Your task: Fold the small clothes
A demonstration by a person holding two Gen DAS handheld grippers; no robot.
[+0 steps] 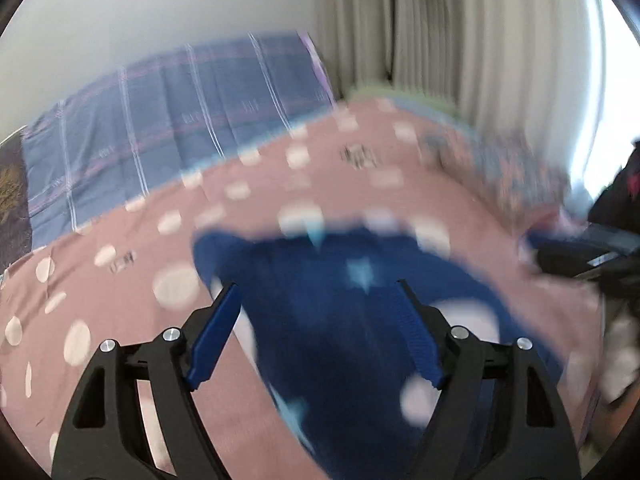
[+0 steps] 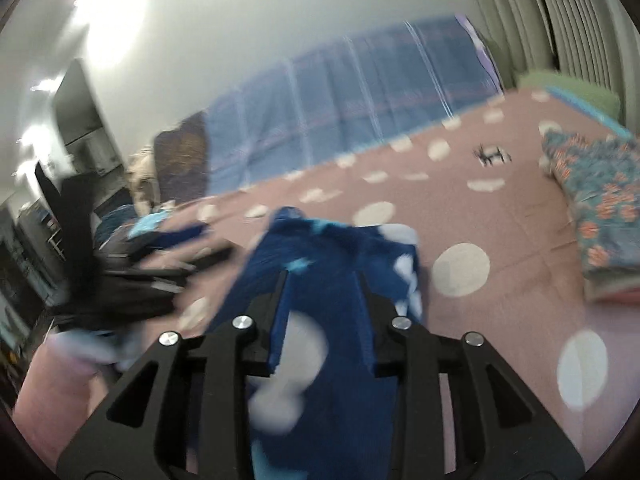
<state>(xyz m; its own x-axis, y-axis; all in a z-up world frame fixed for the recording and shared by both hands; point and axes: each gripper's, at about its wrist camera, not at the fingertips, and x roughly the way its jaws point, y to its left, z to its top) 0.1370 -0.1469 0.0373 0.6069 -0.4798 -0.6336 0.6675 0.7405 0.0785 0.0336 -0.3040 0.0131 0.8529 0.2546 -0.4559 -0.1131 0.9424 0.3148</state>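
While the blue cloth is lying on the pink spotted bed, the left claw is being held wide above it, with nothing pinched. The right claw is being held narrow with cloth between its pads; whether they are squeezing it cannot be told through the blur.

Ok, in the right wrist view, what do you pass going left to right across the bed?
Left gripper, blurred → blue garment → big white dot on the pink sheet → floral folded pile.
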